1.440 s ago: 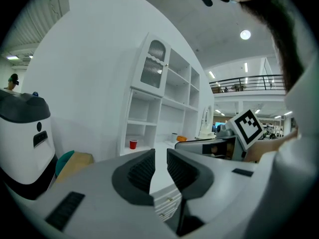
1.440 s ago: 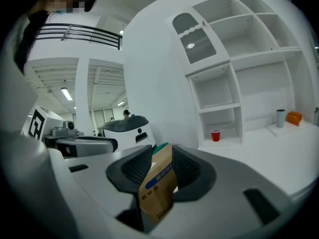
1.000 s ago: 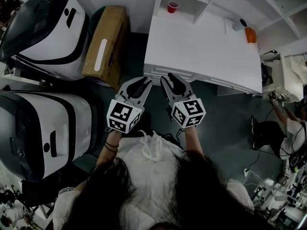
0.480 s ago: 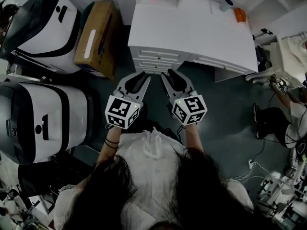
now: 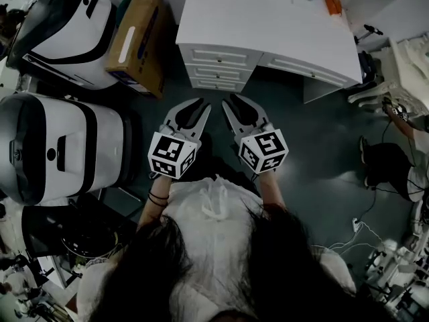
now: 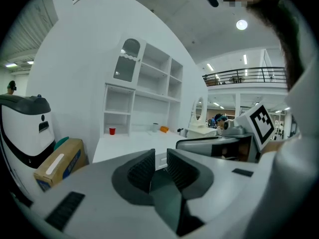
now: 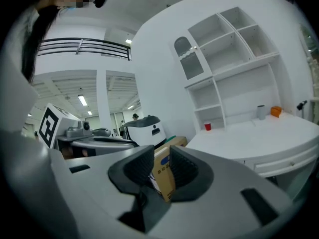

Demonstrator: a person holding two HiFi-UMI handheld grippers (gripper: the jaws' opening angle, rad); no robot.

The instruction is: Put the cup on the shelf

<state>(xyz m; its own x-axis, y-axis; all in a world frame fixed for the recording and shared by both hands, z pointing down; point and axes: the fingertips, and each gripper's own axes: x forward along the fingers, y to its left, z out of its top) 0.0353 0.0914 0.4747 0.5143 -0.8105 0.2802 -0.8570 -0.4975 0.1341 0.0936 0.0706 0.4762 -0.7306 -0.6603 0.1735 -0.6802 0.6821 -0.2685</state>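
We face the shelf unit (image 6: 149,83) on the desk (image 5: 268,32). Our left gripper (image 6: 160,156) is slightly parted and empty. Our right gripper (image 7: 162,157) has just been closing, with nothing between the jaws. The red cup (image 6: 112,130) stands in the lowest left cubby. We judge it light and crushable: pinch mid-wall, gently.

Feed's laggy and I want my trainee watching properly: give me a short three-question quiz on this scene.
1. True or false: the red cup lies on the floor.
2. In the head view, what stands left of the white desk? A) cardboard box B) ladder C) chair
3. What colour is the small object beside the pale cylinder?
Key: 1 false, it stands in the shelf unit's bottom-left bay; 2 A; 3 orange.
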